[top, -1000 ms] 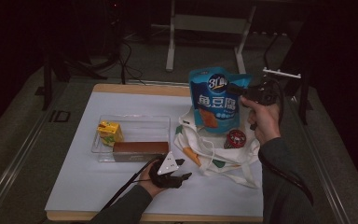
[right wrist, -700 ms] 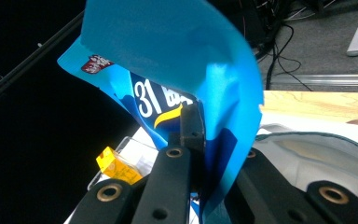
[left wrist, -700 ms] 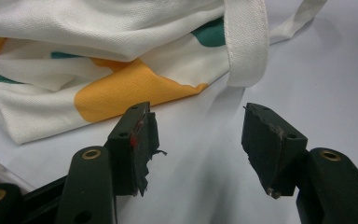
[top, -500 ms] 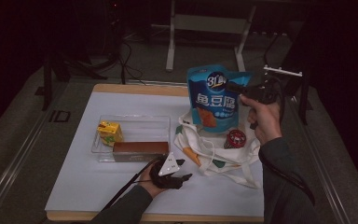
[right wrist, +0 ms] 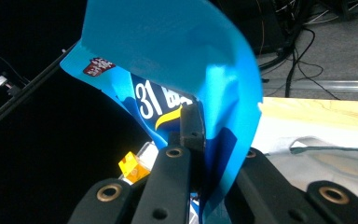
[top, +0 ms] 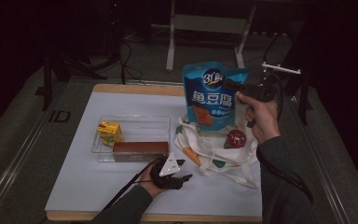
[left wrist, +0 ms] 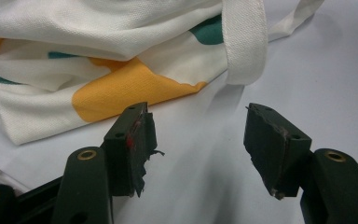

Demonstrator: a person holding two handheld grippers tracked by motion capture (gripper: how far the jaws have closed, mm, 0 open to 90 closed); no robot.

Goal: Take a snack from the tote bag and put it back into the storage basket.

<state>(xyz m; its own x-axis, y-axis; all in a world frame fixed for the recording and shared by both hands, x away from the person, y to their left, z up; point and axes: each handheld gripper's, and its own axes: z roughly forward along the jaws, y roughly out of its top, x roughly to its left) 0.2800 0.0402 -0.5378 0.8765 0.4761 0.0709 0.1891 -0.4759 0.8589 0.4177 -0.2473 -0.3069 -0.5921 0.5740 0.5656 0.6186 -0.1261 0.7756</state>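
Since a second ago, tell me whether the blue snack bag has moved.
No. In the high view the blue snack bag, pinched by the right gripper, hangs above the tote bag at the same spot against the table's wooden far edge.

On the table [top: 74,196], a clear tray [top: 135,123] lies left of the tote bag [top: 214,156]. In the tray, a juice carton [top: 110,132] stands behind-left of a long box [top: 140,148]. A can [top: 235,139] rests on the bag; the snack pouch [top: 212,100] hangs above its far part.
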